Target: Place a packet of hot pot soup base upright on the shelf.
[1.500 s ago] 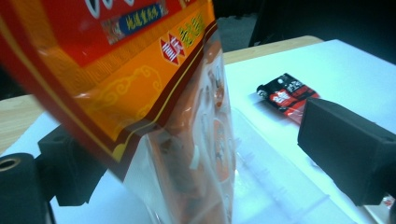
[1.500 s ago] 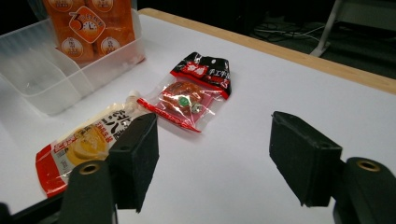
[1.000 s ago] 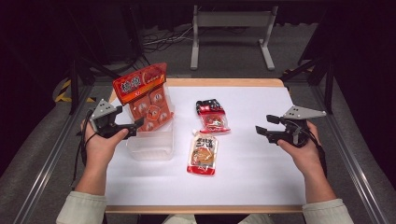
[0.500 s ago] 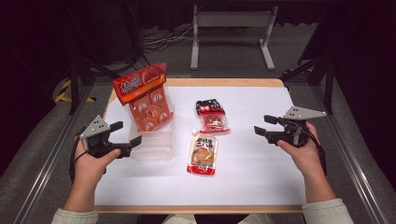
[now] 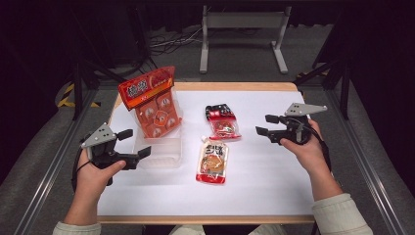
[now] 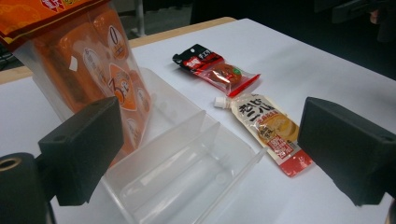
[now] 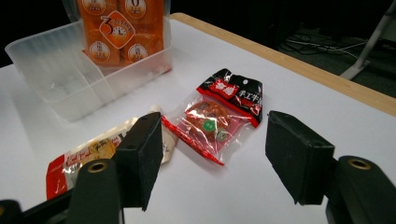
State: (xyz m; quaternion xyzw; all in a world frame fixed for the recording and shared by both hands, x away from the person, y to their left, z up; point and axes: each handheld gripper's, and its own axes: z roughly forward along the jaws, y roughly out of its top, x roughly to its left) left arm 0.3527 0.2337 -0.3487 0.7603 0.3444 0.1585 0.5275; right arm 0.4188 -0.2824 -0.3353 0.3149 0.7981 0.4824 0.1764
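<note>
Leaning in the clear bin (image 5: pixel 164 152) near the tabletop's left edge, the orange pack (image 5: pixel 152 103) could topple if bumped. Both claws, left (image 5: pixel 133 145) and right (image 5: pixel 266 125), hang spread and empty; the red snack pouch (image 7: pixel 219 114) may slide when pinched.

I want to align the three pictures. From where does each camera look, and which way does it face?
High view: above the person's side, looking forward and down at the white table; both forearms, left gripper and right gripper show.
Left gripper view: rides that gripper, facing the clear divided bin; its black jaws show.
Right gripper view: faces the red-black snack packet; its jaws show.
All share the spouted sauce pouch.
</note>
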